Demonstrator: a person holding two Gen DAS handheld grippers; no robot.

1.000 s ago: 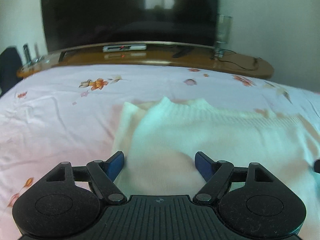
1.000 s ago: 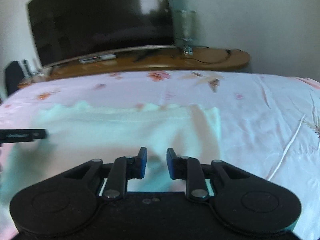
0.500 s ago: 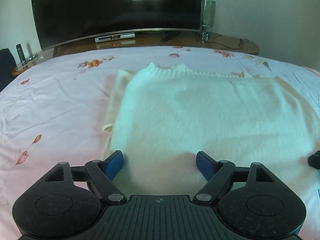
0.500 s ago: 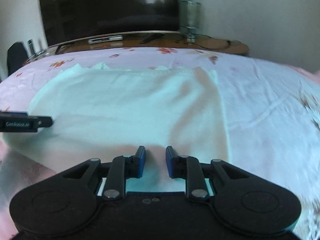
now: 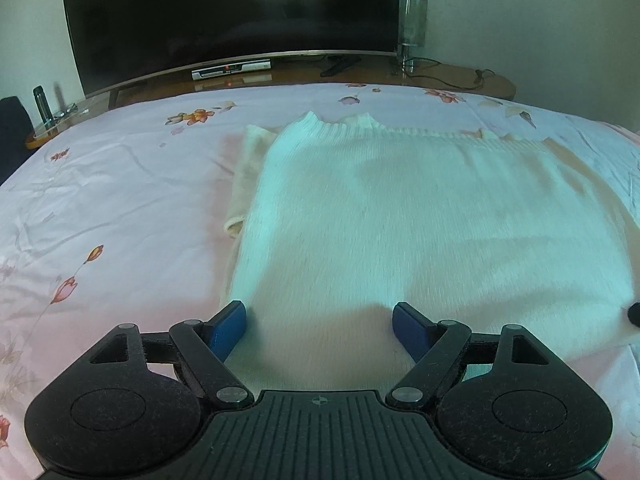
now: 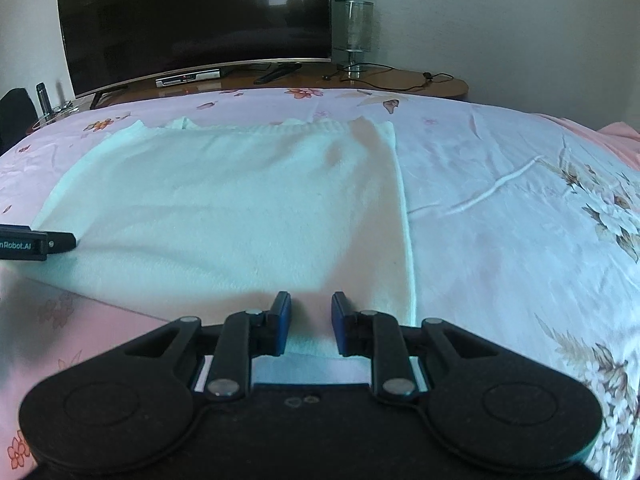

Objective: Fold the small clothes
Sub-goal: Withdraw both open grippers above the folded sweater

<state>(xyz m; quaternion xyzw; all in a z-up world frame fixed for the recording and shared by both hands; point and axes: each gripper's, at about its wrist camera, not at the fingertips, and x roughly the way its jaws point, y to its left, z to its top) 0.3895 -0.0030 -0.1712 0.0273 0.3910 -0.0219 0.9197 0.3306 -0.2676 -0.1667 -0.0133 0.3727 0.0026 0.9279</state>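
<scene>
While the white knit sweater lies flat on the floral pink bedsheet, spread wide across both views with its ribbed neckline at the far edge toward the television, the near hem is the edge that sits right at both tools. Starting at the left, the left gripper hovers at the garment's near left corner with its blue pads spread wide, nothing between them but the cloth lying below; the sweater's left side edge runs away from just inside the left pad, and a cream sleeve pokes out beyond that edge. Moving across, the body of the sweater stretches sideways as its long axis, so the hem runs from one tool to the other. At the right, the right gripper stands at the near right corner, its fingers parted by a narrow gap and gripping nothing that I can see, with the hem passing just under and between them and the garment's right side edge running off a little to the right of the pads. Each tool seems equally near its own corner, so the coming move likely turns on pinching the hem at both ends and carrying it away toward the neckline.
</scene>
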